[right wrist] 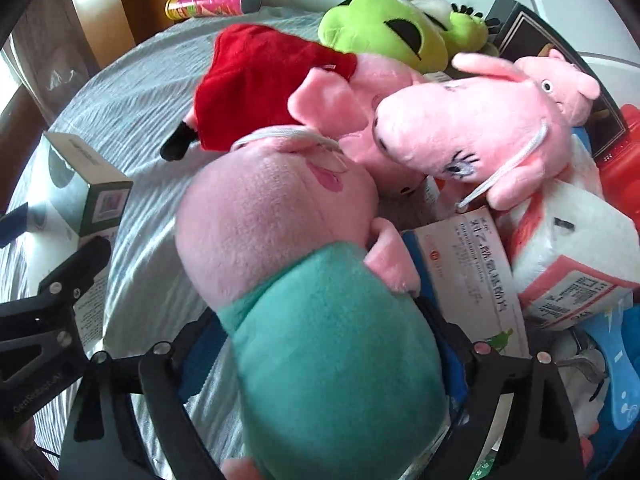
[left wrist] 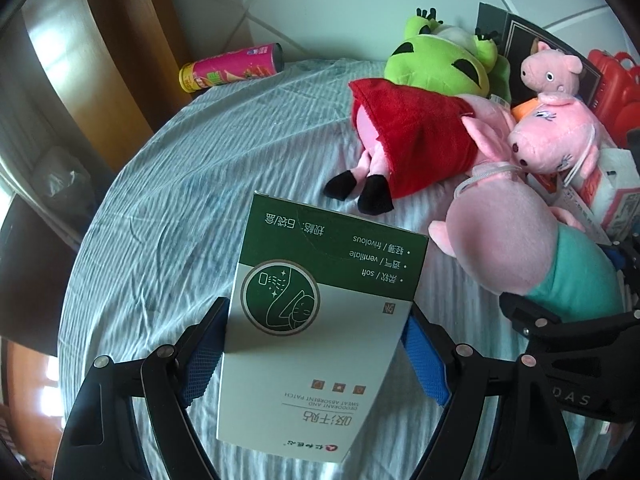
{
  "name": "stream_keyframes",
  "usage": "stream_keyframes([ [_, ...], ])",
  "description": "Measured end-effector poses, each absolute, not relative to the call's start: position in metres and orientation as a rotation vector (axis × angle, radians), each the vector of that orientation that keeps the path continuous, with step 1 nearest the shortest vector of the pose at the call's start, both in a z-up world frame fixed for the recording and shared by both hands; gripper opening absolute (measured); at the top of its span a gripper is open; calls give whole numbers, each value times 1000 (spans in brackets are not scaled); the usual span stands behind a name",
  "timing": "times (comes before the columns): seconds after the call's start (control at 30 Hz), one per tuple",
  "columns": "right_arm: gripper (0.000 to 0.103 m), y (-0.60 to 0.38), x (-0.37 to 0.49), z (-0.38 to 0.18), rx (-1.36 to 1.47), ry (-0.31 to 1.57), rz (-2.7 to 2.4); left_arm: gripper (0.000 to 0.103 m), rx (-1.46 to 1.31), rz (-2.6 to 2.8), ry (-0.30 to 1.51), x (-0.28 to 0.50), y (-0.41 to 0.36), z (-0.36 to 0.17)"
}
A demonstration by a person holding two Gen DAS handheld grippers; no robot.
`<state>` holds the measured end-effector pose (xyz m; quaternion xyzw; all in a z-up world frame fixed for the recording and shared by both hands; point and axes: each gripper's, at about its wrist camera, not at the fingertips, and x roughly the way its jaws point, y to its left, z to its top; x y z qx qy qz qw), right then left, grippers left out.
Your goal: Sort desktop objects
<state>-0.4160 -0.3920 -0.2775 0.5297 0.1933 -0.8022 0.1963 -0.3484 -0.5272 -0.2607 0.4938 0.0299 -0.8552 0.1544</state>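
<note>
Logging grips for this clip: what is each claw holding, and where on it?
Left claw: green and white box, clamped across its two side edges. Right claw: jaws astride the pig toy's teal body; grip unclear.

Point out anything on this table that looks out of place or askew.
The pink can lies on its side at the table's far edge, apart from everything else. The plush toys are heaped over the boxes on the right, not sorted.

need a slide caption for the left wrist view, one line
Left tool grips a green-and-white patch box above the striped cloth, plush toys piled at right.
</note>
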Motion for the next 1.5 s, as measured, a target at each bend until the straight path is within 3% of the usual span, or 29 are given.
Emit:
stream_keyframes([
  [0.1, 79, -384, -403, -250, 1425, 501, -2301, 82, 1353, -2484, 75, -334, -524, -237],
  [0.73, 79, -310, -287, -108, 1046, 355, -2535, 82, 1013, -2638, 8, -231, -446, -106],
  [1.5, 79, -152, -176, -15, 920, 271, -2896, 82, 901, -2948, -45, -175, -293, -46],
])
